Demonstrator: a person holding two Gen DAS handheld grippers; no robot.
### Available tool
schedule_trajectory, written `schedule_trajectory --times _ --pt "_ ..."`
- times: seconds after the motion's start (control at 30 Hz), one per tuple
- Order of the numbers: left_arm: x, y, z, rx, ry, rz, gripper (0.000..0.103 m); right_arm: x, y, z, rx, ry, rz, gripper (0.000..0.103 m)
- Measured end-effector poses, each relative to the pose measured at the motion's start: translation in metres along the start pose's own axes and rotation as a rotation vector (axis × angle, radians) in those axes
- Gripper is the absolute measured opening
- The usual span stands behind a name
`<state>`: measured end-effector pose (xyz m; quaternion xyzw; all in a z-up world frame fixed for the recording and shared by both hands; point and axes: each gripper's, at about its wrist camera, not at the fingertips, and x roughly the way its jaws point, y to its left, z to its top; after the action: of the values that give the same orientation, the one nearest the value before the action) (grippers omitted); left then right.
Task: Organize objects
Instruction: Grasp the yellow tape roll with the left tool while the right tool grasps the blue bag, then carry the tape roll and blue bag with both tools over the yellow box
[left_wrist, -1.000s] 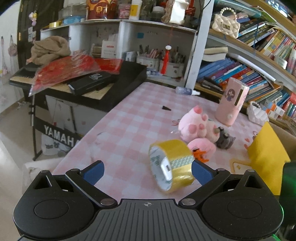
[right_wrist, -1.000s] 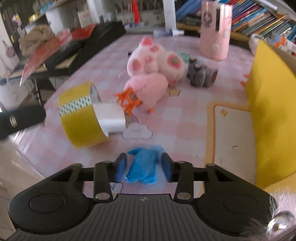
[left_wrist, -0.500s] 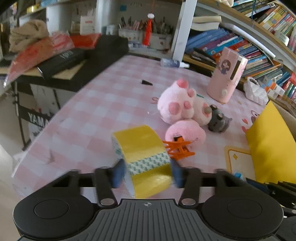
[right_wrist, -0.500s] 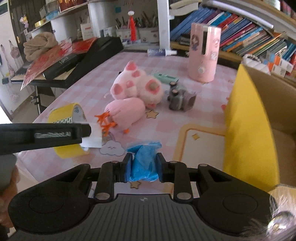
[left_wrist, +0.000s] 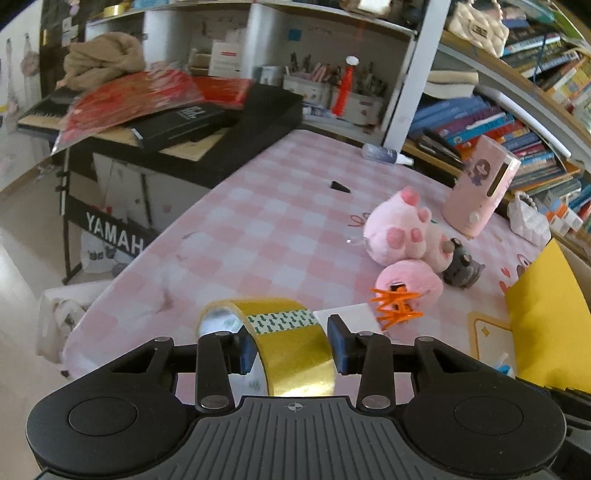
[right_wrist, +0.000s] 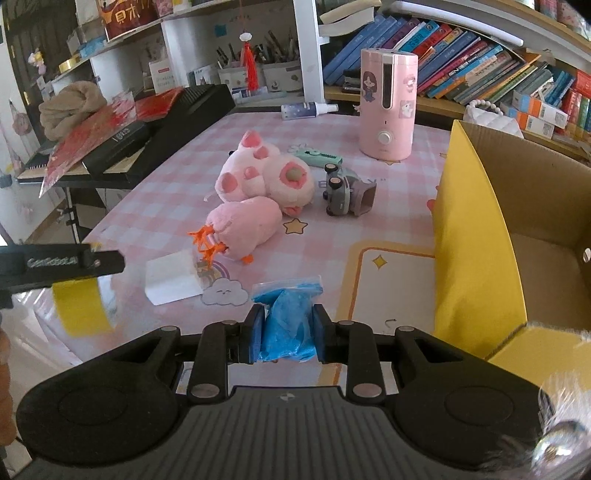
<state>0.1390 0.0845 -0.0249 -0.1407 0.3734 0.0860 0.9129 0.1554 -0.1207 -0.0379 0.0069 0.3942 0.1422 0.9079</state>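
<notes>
We see a table (right_wrist: 155, 192) under a pink-and-white checked cloth printed with stars, a cloud and a rainbow. To its left a black keyboard stand (left_wrist: 110, 236) shows "YAMAH" in white, last letter cut off by the table edge. On top of it lie a flat black case (left_wrist: 177, 123) with white lettering too blurred to read and red plastic-wrapped sheets (left_wrist: 129, 96). Bookshelves (right_wrist: 480, 74) run along the back; spine titles too small to read.

At the table's right end stands an open cardboard box (right_wrist: 517, 229), yellow outside, brown inside. A pink cylindrical appliance (right_wrist: 388, 107) with a cartoon girl sticker and a front knob stands upright near the back edge. Mid-table lies a pink plush toy (right_wrist: 266, 177), paws up, touching a second pink plush piece (right_wrist: 247, 225). An orange claw clip (right_wrist: 205, 242) lies against that piece. A grey toy car (right_wrist: 345, 194) lies on its side just beside the plush. A white pad (right_wrist: 171, 280) lies flat near the front edge.

Left gripper (left_wrist: 291, 349): jaws have just been closing and are now clamped on a roll of yellow tape (left_wrist: 291, 354) with a green-and-white arrow-patterned strip, at the table's front left edge. Whether it's lifted clear, we can't tell.

Right gripper (right_wrist: 288, 334): fingers pressed tight on a blue plastic bag (right_wrist: 288, 321), held above the front of the table, near the box.
</notes>
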Motion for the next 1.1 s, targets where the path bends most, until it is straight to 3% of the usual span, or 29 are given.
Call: schedule_trajectory --times 0.23,0.5,0.6,0.7,0.77,1.1 --pt "-0.025 0.011 -0.007 -0.002 -0.022 -0.049 0.035 -0.016 0.019 -0.008 -0.018 -0.023 0.011 0.026" --pt "-0.057 0.014 -0.022 0.036 -0.037 -0.171 0.034 -0.044 0.032 -0.024 0.012 -0.051 -0.014 0.026" --pt "-0.067 0.014 -0.029 0.057 -0.035 -0.224 0.031 -0.056 0.034 -0.033 0.033 -0.06 -0.031 0.026" --pt "-0.076 0.013 -0.037 0.072 -0.025 -0.314 0.013 -0.068 0.036 -0.043 0.053 -0.066 -0.049 0.026" --pt "-0.081 0.008 -0.041 0.1 -0.025 -0.335 0.007 -0.077 0.037 -0.05 0.064 -0.073 -0.062 0.026" --pt "-0.102 0.001 -0.063 0.185 0.011 -0.386 0.006 -0.114 0.039 -0.084 0.128 -0.105 -0.122 0.026"
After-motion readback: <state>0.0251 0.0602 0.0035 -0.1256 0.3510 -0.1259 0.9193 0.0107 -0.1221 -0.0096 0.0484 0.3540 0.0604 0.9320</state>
